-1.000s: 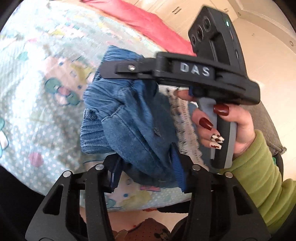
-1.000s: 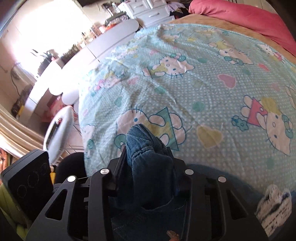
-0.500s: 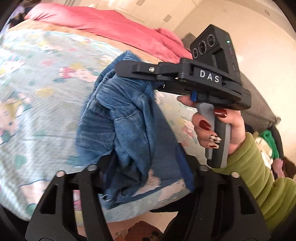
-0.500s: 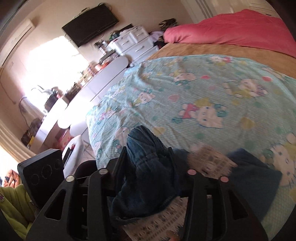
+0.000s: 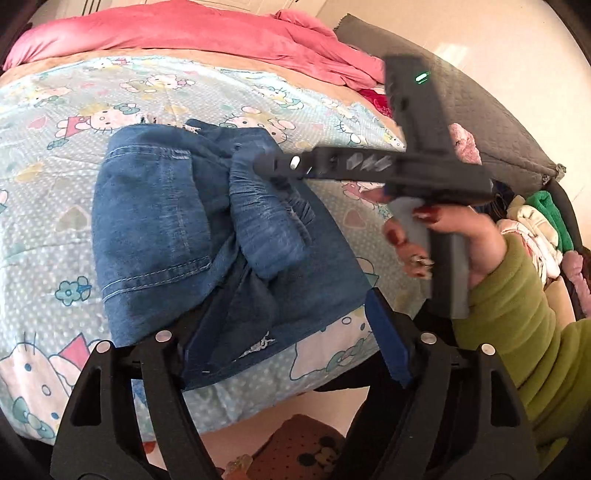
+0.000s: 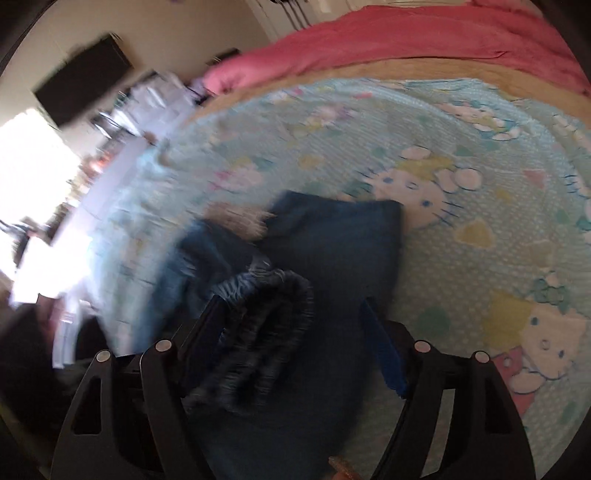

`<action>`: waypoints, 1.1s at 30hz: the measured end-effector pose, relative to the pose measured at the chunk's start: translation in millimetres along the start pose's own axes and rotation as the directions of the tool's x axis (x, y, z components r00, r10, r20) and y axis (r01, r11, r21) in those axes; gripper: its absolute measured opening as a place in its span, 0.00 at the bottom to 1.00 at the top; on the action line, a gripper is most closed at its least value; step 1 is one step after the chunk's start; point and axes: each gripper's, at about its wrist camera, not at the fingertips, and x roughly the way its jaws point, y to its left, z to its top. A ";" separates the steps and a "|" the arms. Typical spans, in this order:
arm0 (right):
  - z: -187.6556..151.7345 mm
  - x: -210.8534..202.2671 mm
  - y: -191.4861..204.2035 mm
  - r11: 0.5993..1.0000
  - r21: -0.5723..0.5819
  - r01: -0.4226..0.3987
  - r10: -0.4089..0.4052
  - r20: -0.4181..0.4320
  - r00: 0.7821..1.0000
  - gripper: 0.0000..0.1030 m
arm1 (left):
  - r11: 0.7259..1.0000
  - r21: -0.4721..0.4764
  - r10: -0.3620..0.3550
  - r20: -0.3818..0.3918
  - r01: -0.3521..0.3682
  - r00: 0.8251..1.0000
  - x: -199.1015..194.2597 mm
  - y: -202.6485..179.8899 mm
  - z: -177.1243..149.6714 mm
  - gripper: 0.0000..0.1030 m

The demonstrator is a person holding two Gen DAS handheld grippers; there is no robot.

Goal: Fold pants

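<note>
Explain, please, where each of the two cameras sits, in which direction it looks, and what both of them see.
Left wrist: sits on the left gripper, looks forward along its open fingers at the jeans on the cartoon sheet; shows the right gripper, blurred, and the right hand in a green sleeve.
Right wrist: sits on the right gripper, looks over the jeans toward the pink blanket; only its own open fingers show.
Shared: jeans, sheet, blanket.
</note>
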 end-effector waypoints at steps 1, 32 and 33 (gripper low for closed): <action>-1.8 1.9 -3.4 1.000 0.006 0.020 -0.020 -0.004 1.000 0.71 | 1.000 0.002 0.001 0.001 -0.001 1.000 -1.3 -0.8 0.1 0.67; -104.5 -95.6 105.2 0.883 -0.465 0.070 0.027 0.198 0.980 0.84 | 0.971 -0.026 0.239 0.091 -0.238 0.967 -22.0 73.1 57.2 0.87; -104.8 -91.7 110.4 0.876 -0.479 0.058 0.035 0.183 0.983 0.84 | 0.971 -0.023 0.238 0.082 -0.236 0.968 -17.5 75.5 61.3 0.70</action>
